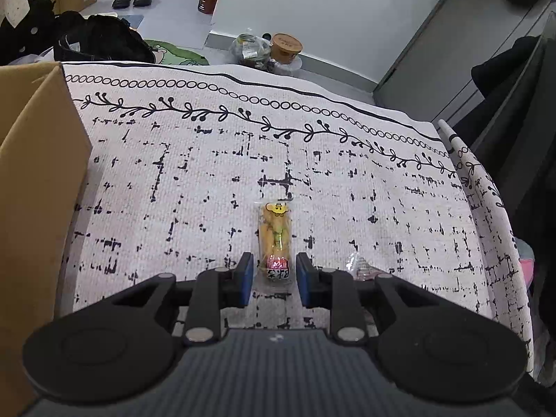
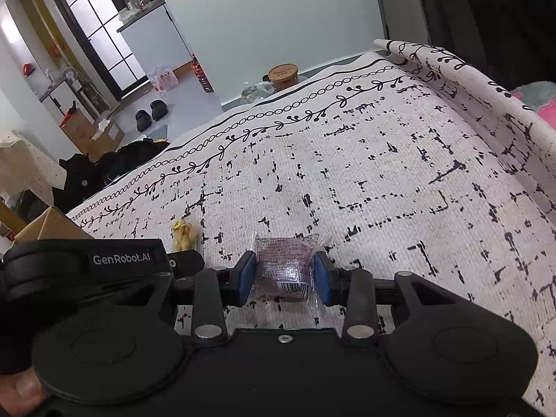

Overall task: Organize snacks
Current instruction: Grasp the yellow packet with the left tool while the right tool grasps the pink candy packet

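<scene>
Only left wrist view shows cardboard box (image 1: 38,180) wall.

My pads (image 1: 245,274): blue; cloth (image 1: 347,173): white, black vine-and-ring border; snack (image 1: 275,239): yellow; packet (image 2: 283,266): purple; box (image 1: 31,173): brown

A strap (image 2: 121,259) beside the right tool reads "GenRobot.AI"; the snack wrappers' print is illegible.

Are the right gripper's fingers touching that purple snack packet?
Touching. The right wrist view shows both blue fingers pressed against the purple snack packet's sides, no gap.
</scene>
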The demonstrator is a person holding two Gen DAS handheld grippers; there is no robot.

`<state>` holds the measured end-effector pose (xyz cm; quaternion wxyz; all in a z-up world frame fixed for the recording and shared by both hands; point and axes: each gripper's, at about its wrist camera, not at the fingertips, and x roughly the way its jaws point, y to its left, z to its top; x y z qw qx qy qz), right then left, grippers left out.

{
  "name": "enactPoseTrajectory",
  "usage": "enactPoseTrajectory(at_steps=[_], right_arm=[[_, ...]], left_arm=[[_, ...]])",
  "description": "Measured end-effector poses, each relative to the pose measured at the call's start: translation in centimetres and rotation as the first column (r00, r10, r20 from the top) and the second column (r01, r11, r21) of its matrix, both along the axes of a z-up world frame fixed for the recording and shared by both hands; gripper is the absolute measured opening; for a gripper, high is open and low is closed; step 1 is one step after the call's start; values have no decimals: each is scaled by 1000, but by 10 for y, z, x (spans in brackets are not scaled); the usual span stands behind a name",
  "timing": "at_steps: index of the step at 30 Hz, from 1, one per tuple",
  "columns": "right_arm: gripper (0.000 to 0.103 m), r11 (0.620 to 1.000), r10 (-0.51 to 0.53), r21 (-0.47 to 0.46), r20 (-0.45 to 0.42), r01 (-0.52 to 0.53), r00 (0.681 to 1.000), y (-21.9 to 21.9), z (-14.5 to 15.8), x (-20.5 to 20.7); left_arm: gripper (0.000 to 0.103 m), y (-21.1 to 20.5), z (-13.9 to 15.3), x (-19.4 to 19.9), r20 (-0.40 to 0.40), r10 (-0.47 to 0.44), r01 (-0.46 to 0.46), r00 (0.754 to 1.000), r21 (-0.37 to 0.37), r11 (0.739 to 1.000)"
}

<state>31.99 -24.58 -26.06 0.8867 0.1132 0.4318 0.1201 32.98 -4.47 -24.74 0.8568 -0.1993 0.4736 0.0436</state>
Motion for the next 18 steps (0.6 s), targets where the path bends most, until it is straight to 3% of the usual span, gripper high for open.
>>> enactPoseTrajectory(at_steps=[6, 18], right_arm=[[35, 996, -22, 85, -3, 22, 1000, -5, 10, -6], [35, 996, -13, 89, 66, 7, 998, -3, 47, -25]], left_arm=[[19, -1, 5, -6, 7, 10, -10, 1000, 25, 1000], [17, 5, 40, -34, 59, 47, -48, 997, 15, 999]])
